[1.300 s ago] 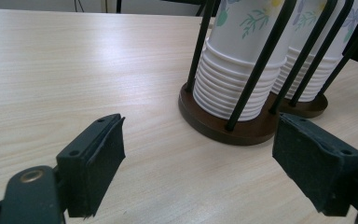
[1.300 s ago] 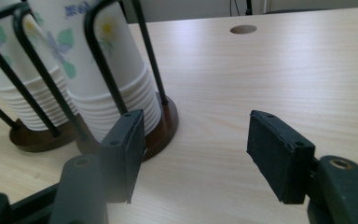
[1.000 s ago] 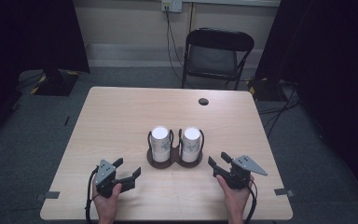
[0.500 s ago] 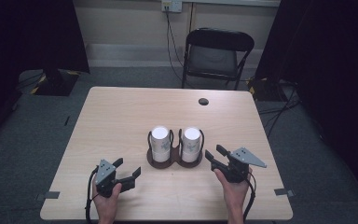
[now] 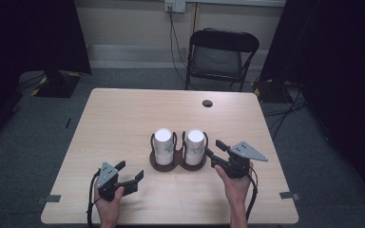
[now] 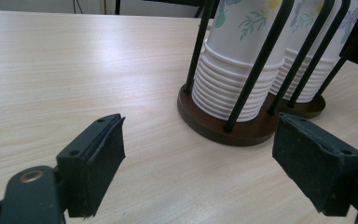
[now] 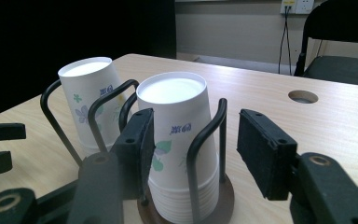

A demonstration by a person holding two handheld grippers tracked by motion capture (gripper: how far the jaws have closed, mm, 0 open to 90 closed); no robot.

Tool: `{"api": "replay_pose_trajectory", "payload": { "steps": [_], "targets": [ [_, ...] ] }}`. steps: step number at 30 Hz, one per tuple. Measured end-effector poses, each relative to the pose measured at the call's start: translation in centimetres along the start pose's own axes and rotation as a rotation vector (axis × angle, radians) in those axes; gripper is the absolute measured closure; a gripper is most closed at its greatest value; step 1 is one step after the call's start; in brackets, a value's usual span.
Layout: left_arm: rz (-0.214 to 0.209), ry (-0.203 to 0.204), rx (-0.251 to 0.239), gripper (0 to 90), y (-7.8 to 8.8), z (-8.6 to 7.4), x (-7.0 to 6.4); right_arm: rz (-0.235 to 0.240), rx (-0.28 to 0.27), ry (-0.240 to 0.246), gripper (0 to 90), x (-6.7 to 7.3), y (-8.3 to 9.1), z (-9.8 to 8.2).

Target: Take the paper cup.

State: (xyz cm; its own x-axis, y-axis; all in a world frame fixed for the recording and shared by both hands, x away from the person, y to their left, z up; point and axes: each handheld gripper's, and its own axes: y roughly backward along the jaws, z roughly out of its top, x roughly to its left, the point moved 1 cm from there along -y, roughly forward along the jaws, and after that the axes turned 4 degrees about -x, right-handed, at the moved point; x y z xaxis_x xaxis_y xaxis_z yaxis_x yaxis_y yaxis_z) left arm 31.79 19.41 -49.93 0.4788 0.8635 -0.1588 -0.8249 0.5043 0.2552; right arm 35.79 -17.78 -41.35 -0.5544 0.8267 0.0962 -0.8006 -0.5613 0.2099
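Right claw (image 5: pixel 216 153), jaws apart and gripping nothing, hovers at four o'clock of the right cup stack (image 5: pixel 195 145), which stands mid-bench (image 5: pixel 123 118) in the wire holder (image 5: pixel 164 166). Left claw (image 5: pixel 129 172) gapes too, at seven o'clock. Risk: a jaw could snag a hoop and tip the holder. The stack's long axis is vertical, bases up.

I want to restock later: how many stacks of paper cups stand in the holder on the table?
2. The left stack and the right stack stand side by side in the wire holder, near the table's middle.
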Motion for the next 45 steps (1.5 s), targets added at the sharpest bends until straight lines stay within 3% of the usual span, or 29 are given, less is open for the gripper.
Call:
{"api": "replay_pose_trajectory", "payload": {
  "steps": [22,39,42,45],
  "targets": [
    [-0.005,0.004,-0.002,16.8,0.0,0.0,0.0,0.056,0.023,0.054,36.4,0.5,-3.9,2.5],
    [-0.006,0.004,-0.001,16.8,0.0,0.0,0.0,0.078,0.057,0.072,31.7,0.7,-6.4,2.2],
    [-0.005,0.004,-0.005,16.8,0.1,0.0,0.0,0.071,0.072,0.094,31.5,1.0,-6.7,2.0],
    [-0.004,0.002,-0.004,16.9,0.0,0.0,0.0,0.081,0.067,0.083,31.6,0.9,-6.7,2.0]
  ]
}}
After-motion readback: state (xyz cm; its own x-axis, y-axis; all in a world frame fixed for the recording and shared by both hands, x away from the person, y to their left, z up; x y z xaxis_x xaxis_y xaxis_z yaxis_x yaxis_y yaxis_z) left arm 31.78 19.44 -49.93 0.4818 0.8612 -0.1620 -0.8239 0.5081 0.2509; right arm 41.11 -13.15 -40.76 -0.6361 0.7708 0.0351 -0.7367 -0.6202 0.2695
